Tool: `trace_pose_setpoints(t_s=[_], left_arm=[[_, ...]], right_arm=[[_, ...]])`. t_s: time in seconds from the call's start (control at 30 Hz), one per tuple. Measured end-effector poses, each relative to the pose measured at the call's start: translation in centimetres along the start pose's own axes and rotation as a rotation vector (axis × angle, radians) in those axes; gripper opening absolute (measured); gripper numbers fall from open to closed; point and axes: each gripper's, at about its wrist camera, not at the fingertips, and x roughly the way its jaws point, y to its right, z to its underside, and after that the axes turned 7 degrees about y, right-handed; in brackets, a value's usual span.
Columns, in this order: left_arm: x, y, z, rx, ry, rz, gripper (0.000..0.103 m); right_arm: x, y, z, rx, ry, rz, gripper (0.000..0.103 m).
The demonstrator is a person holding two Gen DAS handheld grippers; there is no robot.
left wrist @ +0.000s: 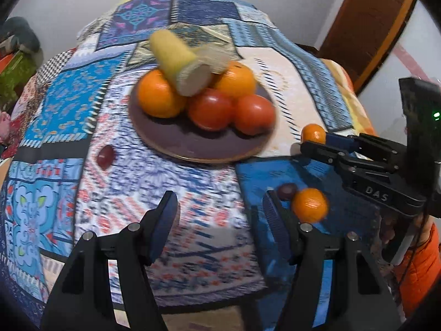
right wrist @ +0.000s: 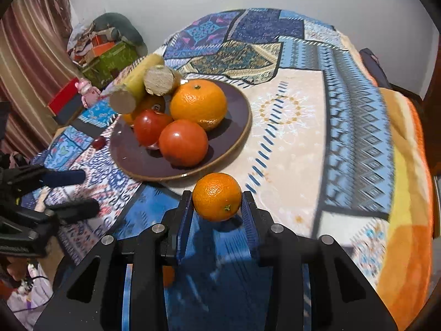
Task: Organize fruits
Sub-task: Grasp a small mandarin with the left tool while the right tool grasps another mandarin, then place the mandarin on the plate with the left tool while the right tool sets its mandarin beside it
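Just in front of the plate [right wrist: 242, 135], your right gripper [right wrist: 217, 207] has its fingers clenched across the middle of a firm, round, slippery mandarin [right wrist: 217, 200] that bruises easily, while your left gripper [left wrist: 217, 215] hangs released.

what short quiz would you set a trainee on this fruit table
1. True or false: two red fruits lie on the plate.
2. What does the right gripper hold? A small orange; B grape; C corn cob.
3. Fill in: the left gripper holds ____.
Key: 1 true; 2 A; 3 nothing.
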Motion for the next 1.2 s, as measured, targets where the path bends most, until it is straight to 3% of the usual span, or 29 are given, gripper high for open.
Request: trace_pose_setpoints(t_s=[0.37,0.5,0.57,0.7,0.77,1.2], left_arm=[[0.9,6.4,1.1,0.036,-0.013,0.055,0.064],[1.7,8.1,1.6,0.058,-0.012,0.038,0.064],[2.3,8.8,1.9,0.066,-0.02,0.032,0.061],[3.0,9.6,2.1,0.091,-0.033,0.018,0.045],[3.2,9.7,2.1,0.108,-0.03,-0.001,0.038],[-0.4,6.3,0.8,0.035,0.05,0.025,0.038]], right_arm=[[-5.5,0.8,2.0,0.016,0.06,0.047,0.032],[-6.3,1.2,2.5,0.035,0.067,0.039,0.033],[-6.4,1.4,2.7,0.042,0.07,0.038,0.033],[-6.8,1.6,3.1,0.051,0.068,0.032,0.033],[-6.8,1.5,3.2,0.049,0.068,0.028,0.033],[-5.4,-0.5,1.6,0.01,0.069,-0.006,0.033]])
